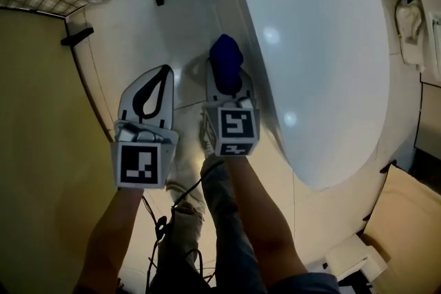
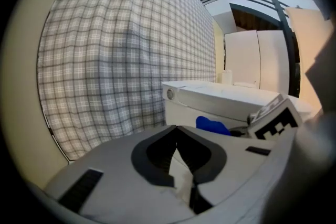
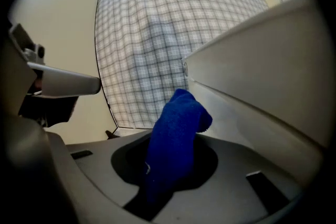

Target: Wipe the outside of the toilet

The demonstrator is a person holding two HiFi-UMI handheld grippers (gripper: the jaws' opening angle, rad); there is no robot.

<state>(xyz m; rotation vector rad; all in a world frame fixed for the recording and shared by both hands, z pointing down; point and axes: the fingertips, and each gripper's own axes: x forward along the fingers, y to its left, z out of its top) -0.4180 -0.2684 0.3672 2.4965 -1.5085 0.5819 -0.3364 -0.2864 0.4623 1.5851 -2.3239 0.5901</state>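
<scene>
Right gripper pinches blue cloth beside toilet.

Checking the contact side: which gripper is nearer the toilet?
Right. The right gripper, holding the blue cloth, is close beside the toilet; the left gripper sits farther out.

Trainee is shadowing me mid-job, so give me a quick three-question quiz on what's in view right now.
1. True or false: the left gripper holds the cloth.
2. The toilet lid is: A) raised, B) down, C) missing.
3. Fill in: the cloth's colour is ___.
Key: 1 false, the right gripper holds it; 2 B; 3 blue.
</scene>
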